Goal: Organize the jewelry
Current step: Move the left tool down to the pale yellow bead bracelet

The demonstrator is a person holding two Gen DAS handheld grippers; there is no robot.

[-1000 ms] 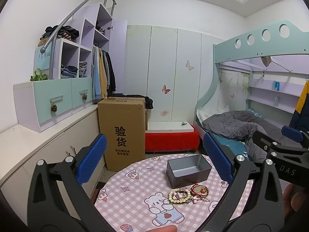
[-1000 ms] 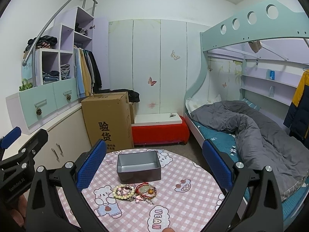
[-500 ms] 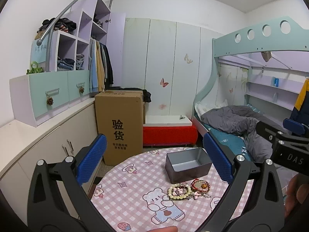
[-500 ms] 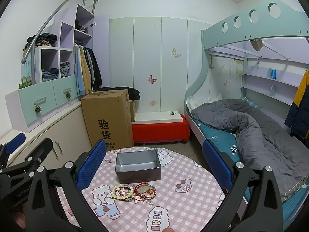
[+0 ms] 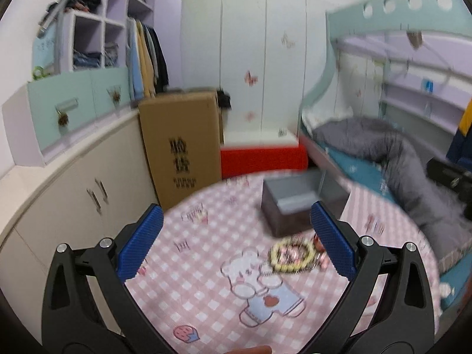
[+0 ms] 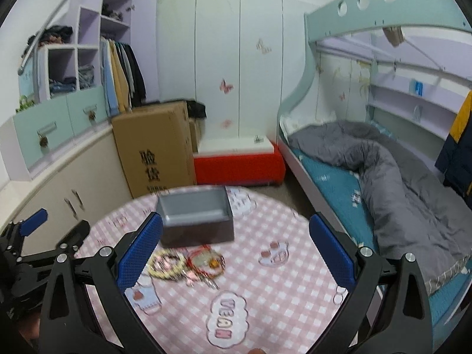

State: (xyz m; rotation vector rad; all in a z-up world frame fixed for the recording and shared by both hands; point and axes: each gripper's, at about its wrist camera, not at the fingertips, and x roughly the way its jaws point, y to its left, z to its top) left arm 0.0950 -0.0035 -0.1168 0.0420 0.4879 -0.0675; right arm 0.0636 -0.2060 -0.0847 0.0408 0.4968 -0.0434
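With the left gripper and right gripper both spread wide and empty, descend on one piece only—the beaded bracelet or red bracelet, lying just before the open grey box—pinching its rim.

Motion blur is smearing the whole left wrist view: the beaded bracelet is reading as a fuzzy ring, and the right blue pad is covering the red pieces beside it. The grey box is losing its edges. Individual trinkets are blurring together.
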